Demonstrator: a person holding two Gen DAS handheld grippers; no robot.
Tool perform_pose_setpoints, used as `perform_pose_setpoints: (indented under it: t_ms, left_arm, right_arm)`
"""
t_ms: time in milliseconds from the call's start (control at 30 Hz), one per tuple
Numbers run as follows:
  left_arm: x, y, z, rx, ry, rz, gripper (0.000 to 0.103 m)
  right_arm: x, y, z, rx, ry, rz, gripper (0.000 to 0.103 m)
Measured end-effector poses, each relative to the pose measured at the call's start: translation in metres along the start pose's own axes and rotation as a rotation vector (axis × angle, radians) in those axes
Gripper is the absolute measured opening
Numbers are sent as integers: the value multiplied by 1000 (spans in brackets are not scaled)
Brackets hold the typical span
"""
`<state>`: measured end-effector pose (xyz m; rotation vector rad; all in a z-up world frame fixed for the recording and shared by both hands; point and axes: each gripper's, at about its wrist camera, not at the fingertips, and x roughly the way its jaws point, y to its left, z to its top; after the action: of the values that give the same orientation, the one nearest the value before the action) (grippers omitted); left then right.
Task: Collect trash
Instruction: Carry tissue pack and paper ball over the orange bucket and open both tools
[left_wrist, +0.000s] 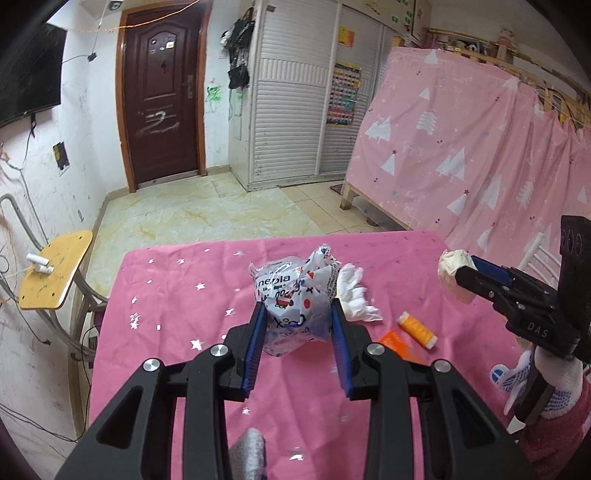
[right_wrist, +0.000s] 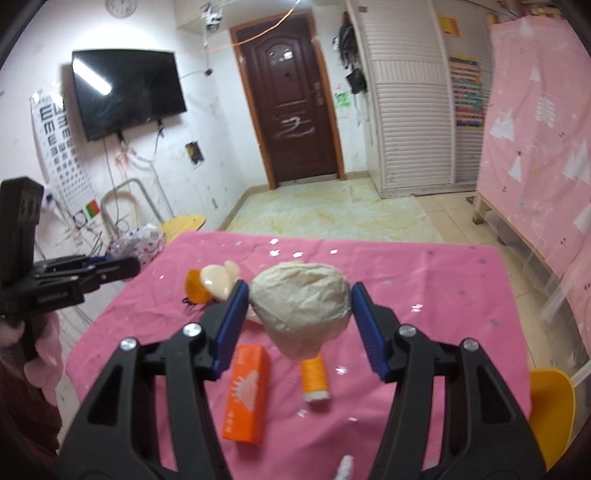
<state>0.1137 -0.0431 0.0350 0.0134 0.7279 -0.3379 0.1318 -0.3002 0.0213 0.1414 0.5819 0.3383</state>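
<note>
Gripping a crumpled plastic wrapper (left_wrist: 295, 299), the left gripper (left_wrist: 298, 325) has both blue pads pressed into its sides. The wrapper is clear film printed with red and blue marks and dark lettering, bunched into a loose ball and raised off the pink tablecloth (left_wrist: 173, 306). Just past its right pad lies a torn white tissue (left_wrist: 356, 295) on the cloth.

Right gripper (right_wrist: 299, 314): clamped on a wad of beige paper (right_wrist: 301, 306), creased, rounded on top, tapering to a point below. The left pad presses into it; the right pad's contact is less clear, and the wad hangs above the cloth without support. Seen from the left wrist, the same wad sits at the tips of that gripper, well off to the right of the wrapper.

Beneath the right gripper, on the cloth: an orange box (right_wrist: 245, 395) lying flat, an orange thread spool (right_wrist: 314, 376) just beside it, both under the wad. Left of its left pad, an orange lid-like piece (right_wrist: 195, 286) with a pale rounded object (right_wrist: 218, 280) touching it.

Edges: the table's far edge runs straight ahead of both grippers, with open tiled floor (left_wrist: 207, 214) beyond. A yellow chair (left_wrist: 55, 269) stands off the left edge, a pink curtain (left_wrist: 480, 147) off the right.
</note>
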Motion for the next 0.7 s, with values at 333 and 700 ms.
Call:
perform_pose_setpoints:
  t_ms: [333,700]
  left_arm:
    - [-1,-77,16,97,-16,-55,26]
    - [20,-179,24,189,-3,-176,26]
  right_arm:
    - [-50,-57,-10,89,-89,-68,55]
    - [-108,-129,-31,197,-156,-210,56]
